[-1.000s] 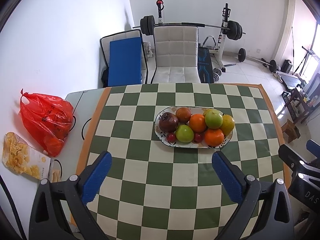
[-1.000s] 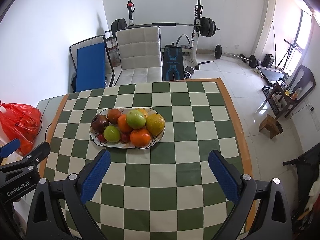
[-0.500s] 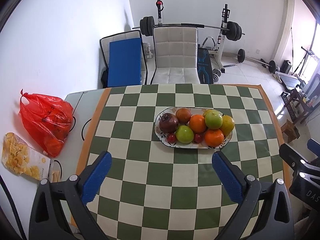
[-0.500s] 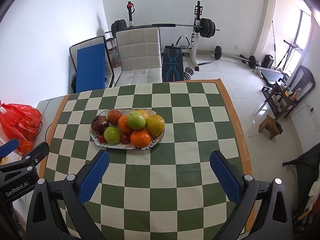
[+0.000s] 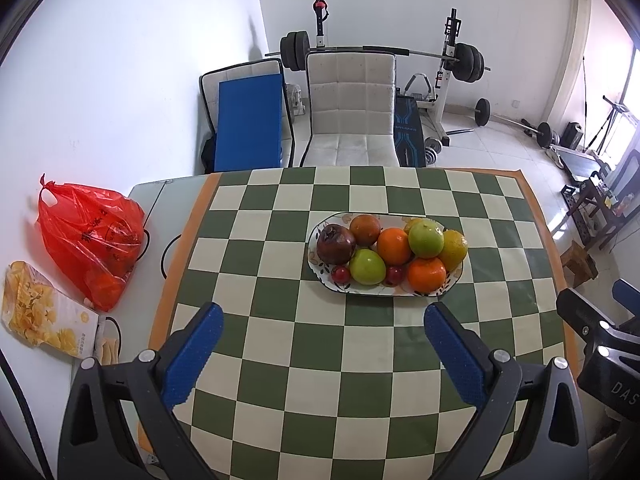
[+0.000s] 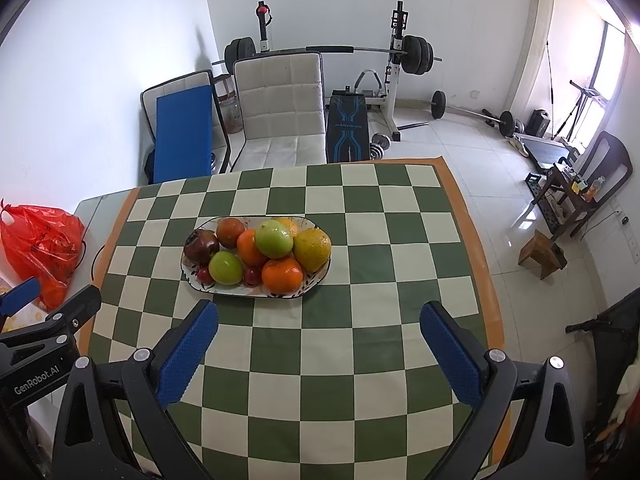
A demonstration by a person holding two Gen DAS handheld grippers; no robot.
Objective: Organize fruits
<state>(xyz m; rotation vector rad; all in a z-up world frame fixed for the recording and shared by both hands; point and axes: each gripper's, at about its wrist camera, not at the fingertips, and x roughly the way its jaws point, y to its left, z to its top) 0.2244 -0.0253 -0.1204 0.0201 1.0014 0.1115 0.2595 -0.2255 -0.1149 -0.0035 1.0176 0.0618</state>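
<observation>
Almost nothing has moved; the right claw has backed off a little. Both it and the left claw gape empty. Fruits sit piled on the plate (mid-counter); sorting looks done.

On the plate, a yellow fruit at the back is mostly hidden behind the upper green apple. Printing on the red bag is too small to read. The snack packet runs off the frame's left edge. The right tool is cut by the right edge.
</observation>
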